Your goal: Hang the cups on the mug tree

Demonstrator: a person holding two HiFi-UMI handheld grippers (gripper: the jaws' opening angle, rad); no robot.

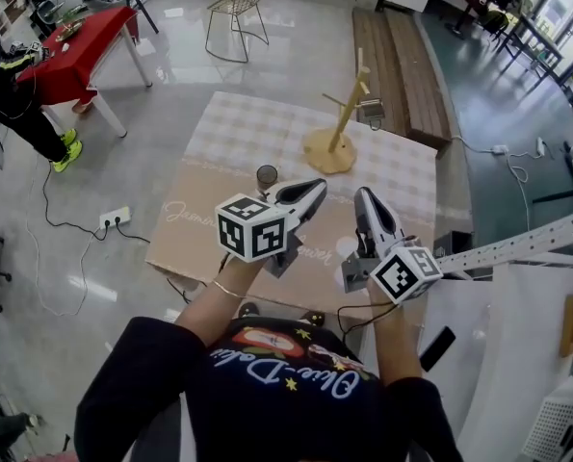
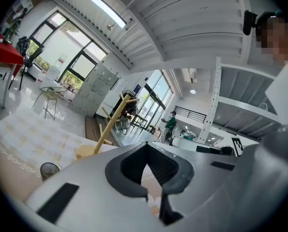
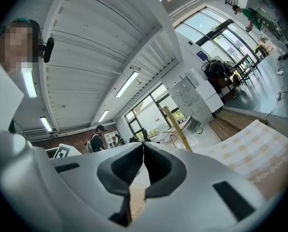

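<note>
The left hand-held gripper (image 2: 146,145) is covering the bottom of the dark cup (image 2: 49,169) and the base edge of the tree (image 2: 110,127). The right hand-held gripper (image 3: 144,144) is hiding the tree's foot. The grey cup (image 1: 374,114) is showing too small to tell how it is hanging.

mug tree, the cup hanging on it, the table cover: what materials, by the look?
Mug tree: likely wood, matte; even pale tan across pole, pegs and round base.
Hanging cup: perhaps metal, grey with a dull sheen; too small to be sure.
Table cover: looks like cloth or printed sheet, beige check, low gloss.
</note>
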